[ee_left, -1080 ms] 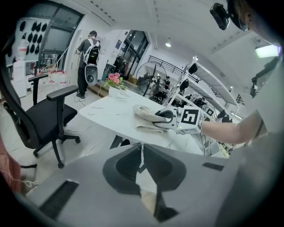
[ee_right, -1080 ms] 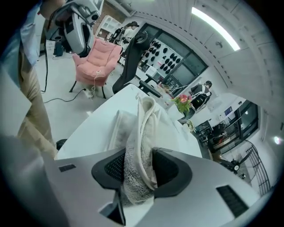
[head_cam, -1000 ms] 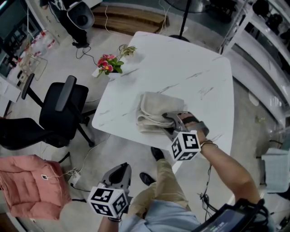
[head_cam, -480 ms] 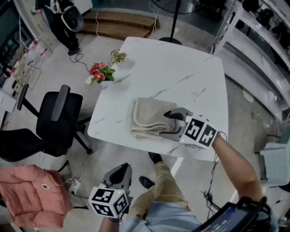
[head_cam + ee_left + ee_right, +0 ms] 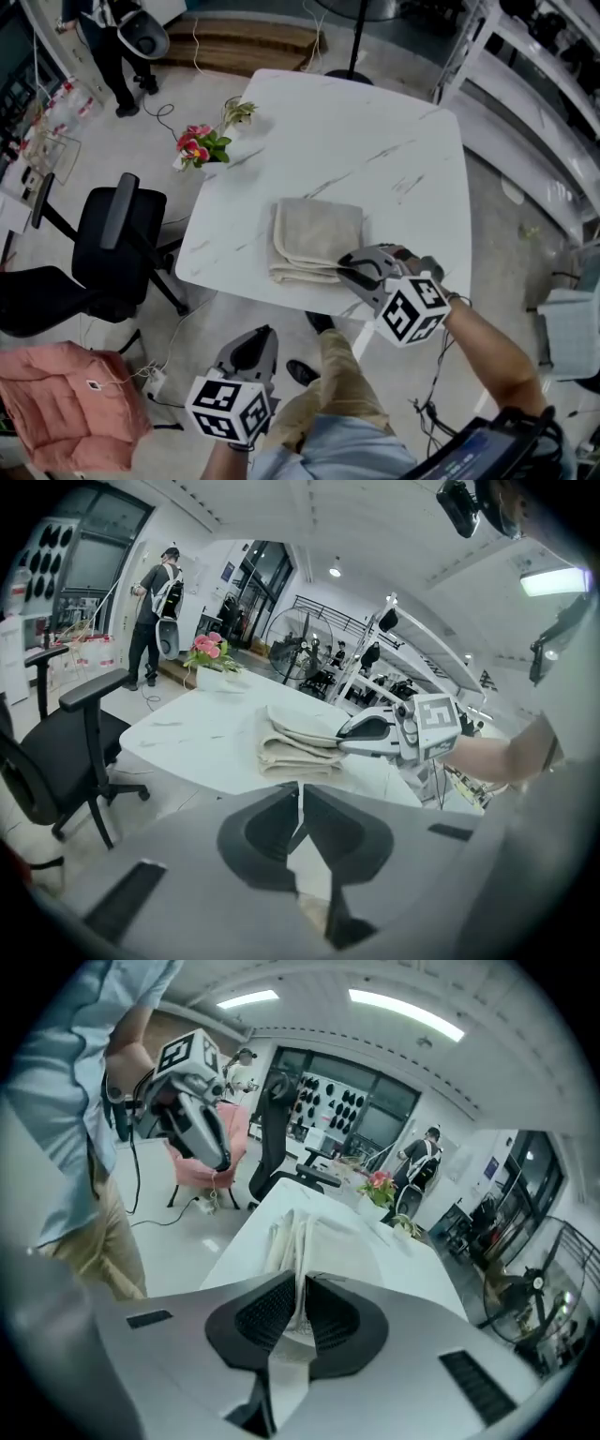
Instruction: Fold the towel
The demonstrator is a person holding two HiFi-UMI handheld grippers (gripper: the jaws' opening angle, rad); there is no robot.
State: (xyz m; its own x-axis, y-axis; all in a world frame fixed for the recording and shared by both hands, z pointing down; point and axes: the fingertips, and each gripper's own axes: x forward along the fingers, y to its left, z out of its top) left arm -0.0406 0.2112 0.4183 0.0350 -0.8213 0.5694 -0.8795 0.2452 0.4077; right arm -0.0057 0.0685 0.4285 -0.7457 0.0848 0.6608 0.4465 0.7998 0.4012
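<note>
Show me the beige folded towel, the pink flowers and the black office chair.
beige folded towel (image 5: 319,234): head view, middle of its top layer.
pink flowers (image 5: 195,147): head view, the blooms.
black office chair (image 5: 119,211): head view, its backrest.

The left gripper is hanging low and close to the body, pointing forward and down, its jaws sitting together with nothing between them. The right forearm is reaching forward, and the right gripper is angling down, its jaws closing on the near edge of the towel, cloth filling the slit.
</note>
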